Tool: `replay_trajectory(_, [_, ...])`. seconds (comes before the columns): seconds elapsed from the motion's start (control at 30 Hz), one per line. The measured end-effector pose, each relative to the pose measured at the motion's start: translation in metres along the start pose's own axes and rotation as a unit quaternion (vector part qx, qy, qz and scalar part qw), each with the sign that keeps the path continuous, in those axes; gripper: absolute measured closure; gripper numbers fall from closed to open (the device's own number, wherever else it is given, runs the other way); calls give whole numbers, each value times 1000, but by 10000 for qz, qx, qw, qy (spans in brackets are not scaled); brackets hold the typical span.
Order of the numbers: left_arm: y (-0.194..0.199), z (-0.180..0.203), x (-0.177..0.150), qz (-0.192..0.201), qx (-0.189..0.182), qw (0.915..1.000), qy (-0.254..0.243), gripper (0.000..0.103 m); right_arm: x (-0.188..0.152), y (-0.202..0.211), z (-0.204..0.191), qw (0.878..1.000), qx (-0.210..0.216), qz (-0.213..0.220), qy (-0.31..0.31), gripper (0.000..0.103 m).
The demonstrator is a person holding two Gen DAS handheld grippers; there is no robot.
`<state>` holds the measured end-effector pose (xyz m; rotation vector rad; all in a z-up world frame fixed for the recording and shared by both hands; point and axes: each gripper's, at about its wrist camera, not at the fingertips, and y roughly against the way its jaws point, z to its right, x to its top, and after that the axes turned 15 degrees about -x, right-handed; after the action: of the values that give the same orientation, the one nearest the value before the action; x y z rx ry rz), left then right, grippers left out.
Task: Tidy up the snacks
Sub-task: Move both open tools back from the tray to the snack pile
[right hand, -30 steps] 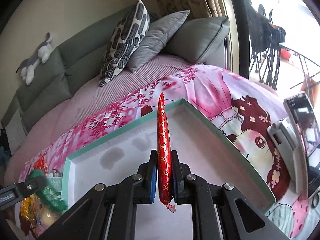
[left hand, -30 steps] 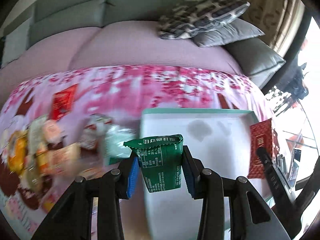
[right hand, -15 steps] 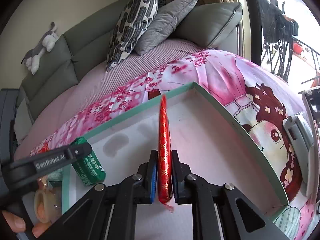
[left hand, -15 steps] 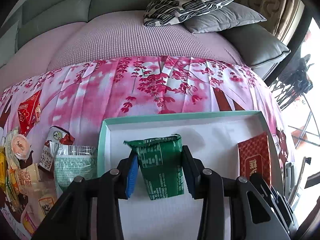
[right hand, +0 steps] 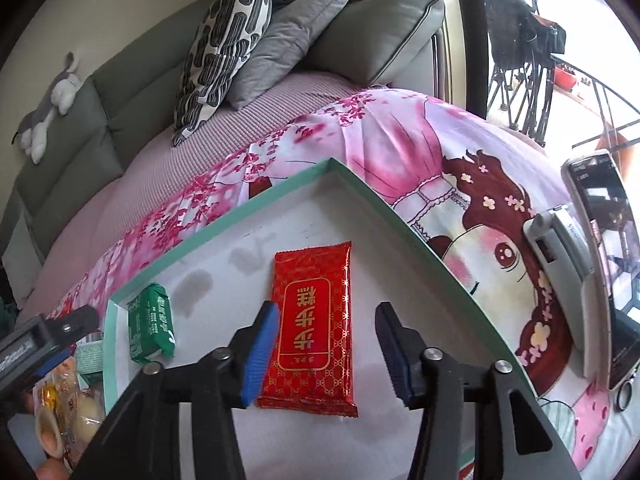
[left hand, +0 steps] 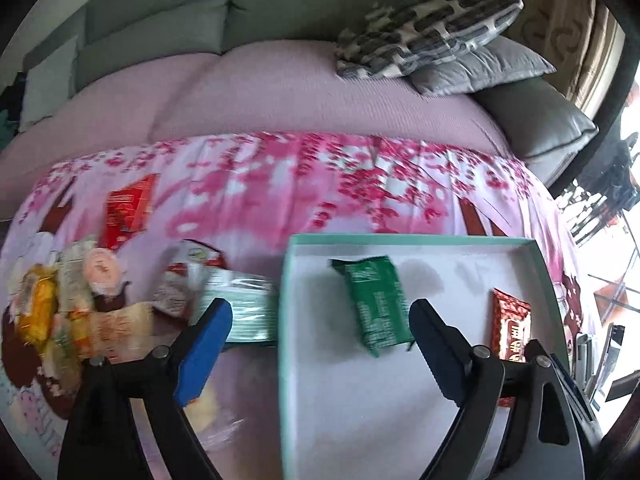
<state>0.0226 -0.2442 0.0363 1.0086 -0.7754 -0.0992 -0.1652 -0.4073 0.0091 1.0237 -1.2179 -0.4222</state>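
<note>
A white tray with a teal rim (left hand: 285,320) (right hand: 400,216) lies on the pink floral cloth. A green snack packet (left hand: 376,304) (right hand: 150,326) lies flat in its left part. A red packet with gold print (right hand: 314,332) (left hand: 512,326) lies flat further right. My left gripper (left hand: 320,344) is open and empty, straddling the tray's left rim just short of the green packet. My right gripper (right hand: 328,348) is open and empty, its fingers either side of the red packet. A pile of loose snacks (left hand: 80,304) (right hand: 68,400) lies left of the tray.
A red packet (left hand: 128,208) and a pale green packet (left hand: 240,312) lie on the cloth left of the tray. A phone on a stand (right hand: 592,264) is right of the tray. A sofa with cushions (right hand: 248,36) is behind.
Both grippers opened and let go: the green packet and the red packet now lie flat in the tray. The left gripper drew back to the left.
</note>
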Motion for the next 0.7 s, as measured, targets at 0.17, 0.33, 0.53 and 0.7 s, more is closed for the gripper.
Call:
replay_trajectory(0.17, [17,-20,-5,225,510,9984,94,11,-3,5,-6,9993,-206,-18,316,21])
replay_trajectory(0.33, [15,-36,-11,141,647,9976,181,2,-7,4,-11,9986,-256,-54,449,8])
replay_trajectory(0.53, [4,-43,-19,26,654,9974,307,2,-9,3,-13,9981,-332,-16,520,0])
replay_trajectory(0.7, [0,-46,-20,26,558,9976,410,2,-8,4,-13,9978,-380,36,533,0])
